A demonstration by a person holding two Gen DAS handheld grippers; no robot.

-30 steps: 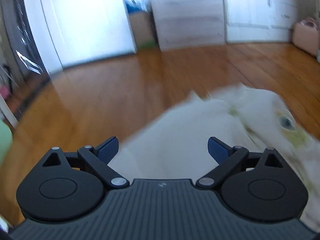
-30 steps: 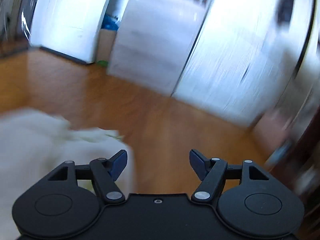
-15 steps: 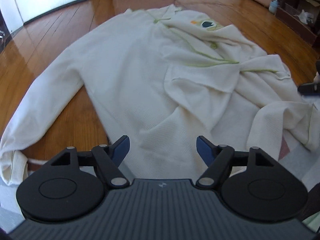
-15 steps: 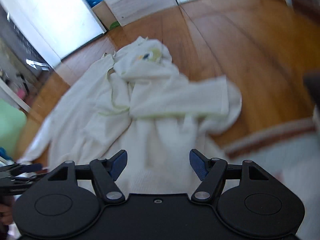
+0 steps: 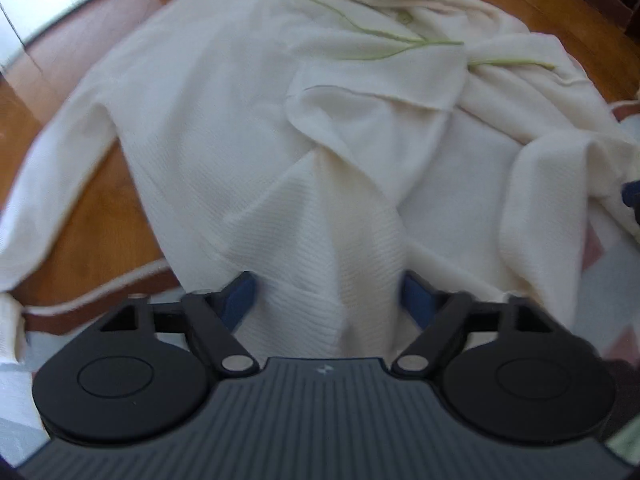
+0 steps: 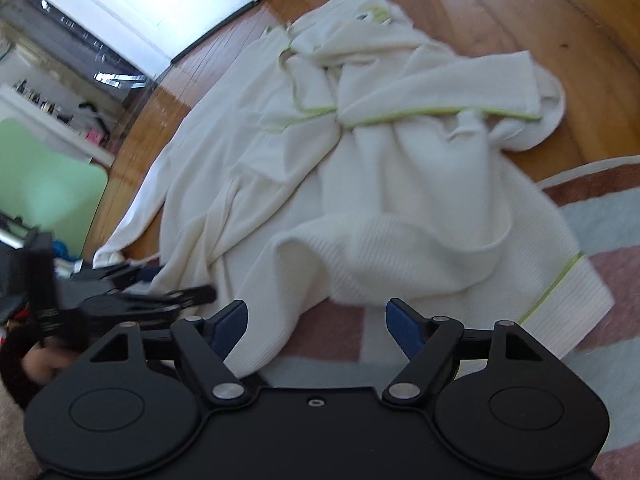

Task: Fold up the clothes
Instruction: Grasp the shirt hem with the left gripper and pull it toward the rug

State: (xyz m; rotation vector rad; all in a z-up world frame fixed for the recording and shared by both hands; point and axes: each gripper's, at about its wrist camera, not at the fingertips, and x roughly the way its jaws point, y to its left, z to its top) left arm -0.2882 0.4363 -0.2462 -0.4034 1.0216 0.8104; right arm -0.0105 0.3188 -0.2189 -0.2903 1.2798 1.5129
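Step in hand, as judged: taking hold of near hem before first fold. Best done by pinching hem edge at two spread points, lifting evenly, keeping bunched cloth from dragging.

Left gripper point(image 5: 328, 300) at bottom centre: jaws spread wide, ridge of white robe point(image 5: 248, 120) lay between blue pads, nothing clenched.

Right gripper point(image 6: 316, 320) at bottom centre: jaws released wide, empty, robe's hem just ahead over rug point(image 6: 616, 216).

Farther up frame: robe sprawled crumpled across wooden floor point(image 6: 540, 20), green-piped collar toward top.
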